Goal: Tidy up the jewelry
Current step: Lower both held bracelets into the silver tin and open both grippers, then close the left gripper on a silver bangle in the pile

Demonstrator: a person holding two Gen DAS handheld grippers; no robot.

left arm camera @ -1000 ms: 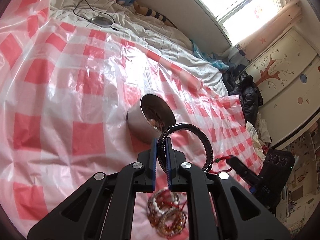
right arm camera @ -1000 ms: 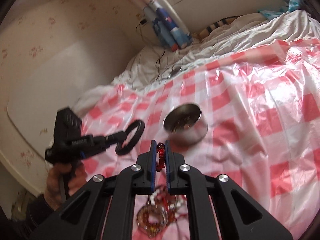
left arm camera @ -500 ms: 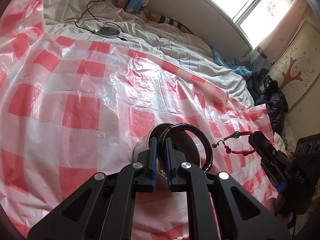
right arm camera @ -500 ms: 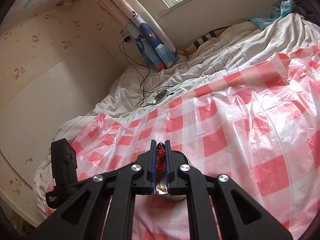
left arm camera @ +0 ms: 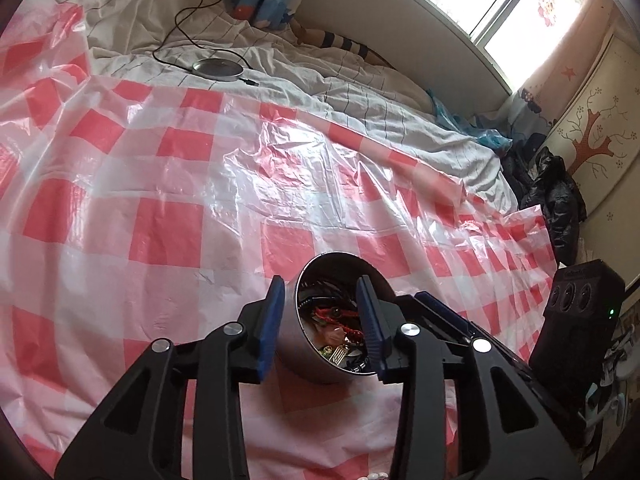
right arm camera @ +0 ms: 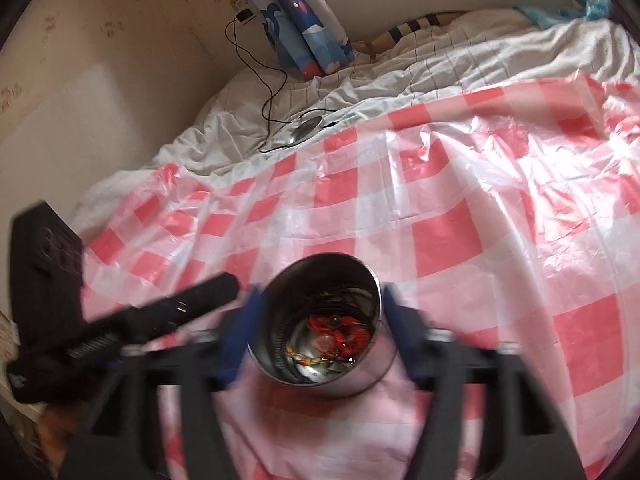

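A steel bowl stands on the red-and-white checked plastic sheet. Inside it lie a red beaded bracelet, a dark bracelet and other small pieces. My left gripper hovers over the bowl with its jaws opening and nothing pressed between the pads. In the blurred right wrist view, my right gripper also hangs above the bowl, jaws opening wide and holding nothing, with the red bracelet below. A finger of the left gripper reaches in from the left.
A round charger disc with a black cable lies on the white sheet beyond the plastic. Dark clothes are piled at the right. A few white beads peek in at the bottom edge. A blue patterned curtain hangs at the back.
Both grippers moved over the bowl and opened. The left let go of the black bracelet and the right let go of the red bead bracelet; both now lie in the bowl.
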